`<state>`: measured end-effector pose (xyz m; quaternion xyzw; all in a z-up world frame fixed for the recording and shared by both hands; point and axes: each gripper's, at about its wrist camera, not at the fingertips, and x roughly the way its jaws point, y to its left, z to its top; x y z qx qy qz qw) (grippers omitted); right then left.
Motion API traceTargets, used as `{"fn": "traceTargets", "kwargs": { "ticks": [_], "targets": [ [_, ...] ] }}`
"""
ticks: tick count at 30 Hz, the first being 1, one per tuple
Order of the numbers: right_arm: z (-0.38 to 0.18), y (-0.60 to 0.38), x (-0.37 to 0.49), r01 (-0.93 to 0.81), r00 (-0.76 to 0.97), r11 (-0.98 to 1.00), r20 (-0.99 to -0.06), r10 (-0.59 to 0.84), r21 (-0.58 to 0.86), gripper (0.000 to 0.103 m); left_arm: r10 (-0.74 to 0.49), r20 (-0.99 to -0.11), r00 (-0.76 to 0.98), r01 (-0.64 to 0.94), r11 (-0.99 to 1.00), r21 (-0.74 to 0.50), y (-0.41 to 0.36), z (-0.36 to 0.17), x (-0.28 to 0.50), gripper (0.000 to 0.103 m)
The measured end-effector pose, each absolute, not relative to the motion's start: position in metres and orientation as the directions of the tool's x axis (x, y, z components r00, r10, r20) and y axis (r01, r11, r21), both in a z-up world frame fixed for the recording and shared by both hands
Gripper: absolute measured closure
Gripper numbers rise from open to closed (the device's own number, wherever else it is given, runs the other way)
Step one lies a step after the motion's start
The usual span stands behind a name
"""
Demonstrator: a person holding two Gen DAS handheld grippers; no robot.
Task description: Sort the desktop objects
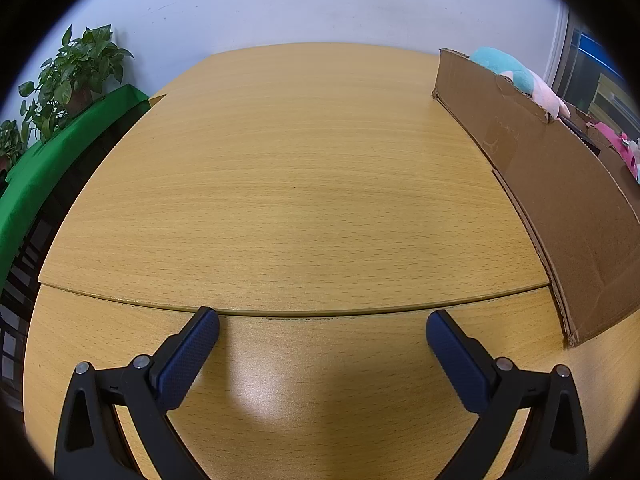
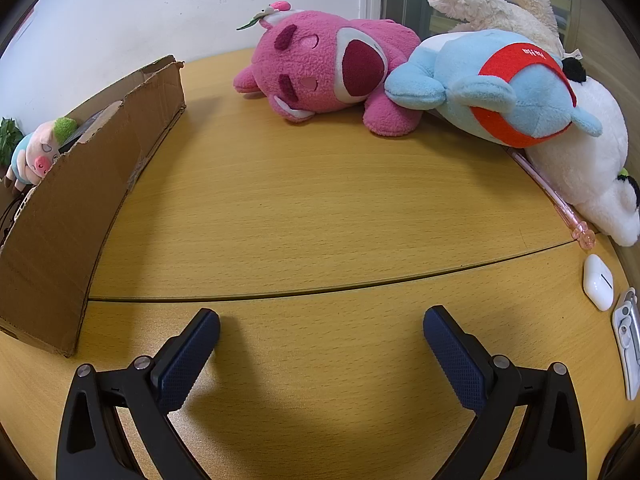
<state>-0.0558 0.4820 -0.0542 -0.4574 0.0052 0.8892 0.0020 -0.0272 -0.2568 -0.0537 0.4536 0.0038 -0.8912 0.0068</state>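
**Desk inventory: both grippers empty, toys ahead and to the right**

Left wrist view, left to right:
- Potted plants [image 1: 76, 76], two, on green cloth [image 1: 60, 152] off the table's left edge.
- Wooden table [image 1: 304, 184], bare ahead of the tool.
- Left gripper [image 1: 322, 334]: spread wide, nothing held, low over the near tabletop.
- Cardboard box [image 1: 560, 184], one, right of the gripper, plush showing above its rim.

Right wrist view, left to right:
- Same box at left; small pig plush [image 2: 38, 152], one, inside.
- Right gripper [image 2: 321, 332]: spread wide, nothing held.
- Pink bear plush [image 2: 324, 68], one, well ahead, lying on the table.
- Blue plush [image 2: 496, 84], one, touching the pink bear.
- Cream plush [image 2: 496, 4], one, behind.
- White plush [image 2: 592, 168], one, far right.
- Pink pen [image 2: 556, 200], one, beside the white plush.
- White earbud case [image 2: 598, 282], one, right of the gripper.
- Small white-grey item [image 2: 630, 340], one, identity unclear.
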Motion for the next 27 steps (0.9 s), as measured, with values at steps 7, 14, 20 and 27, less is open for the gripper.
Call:
{"fn": "traceTargets", "kwargs": {
  "ticks": [7, 14, 20, 27],
  "targets": [
    [-0.0543, 0.4823, -0.0559, -0.006, -0.582, -1.000, -0.814, -0.003, 0.008, 0.000, -0.008, -0.809, -0.588, 0.015, -1.000, -0.001, -0.2571, -0.0537, -0.0270, 0.000],
    [-0.0543, 0.4818, -0.0563, -0.005, -0.582, -1.000, -0.813, -0.003, 0.007, 0.000, -0.008, -0.809, -0.588, 0.015, -1.000, -0.001, -0.2571, -0.0538, -0.0270, 0.000],
    [-0.0544, 0.4813, -0.0572, -0.003, -0.582, -1.000, -0.813, -0.005, 0.008, 0.000, -0.008, -0.808, -0.588, 0.015, -1.000, -0.001, -0.2570, -0.0539, -0.0269, 0.000],
    [-0.0545, 0.4812, -0.0571, -0.002, -0.582, -1.000, -0.813, -0.006, 0.008, 0.000, -0.008, -0.809, -0.588, 0.014, -1.000, -0.001, -0.2571, -0.0539, -0.0267, 0.000]
  ]
}}
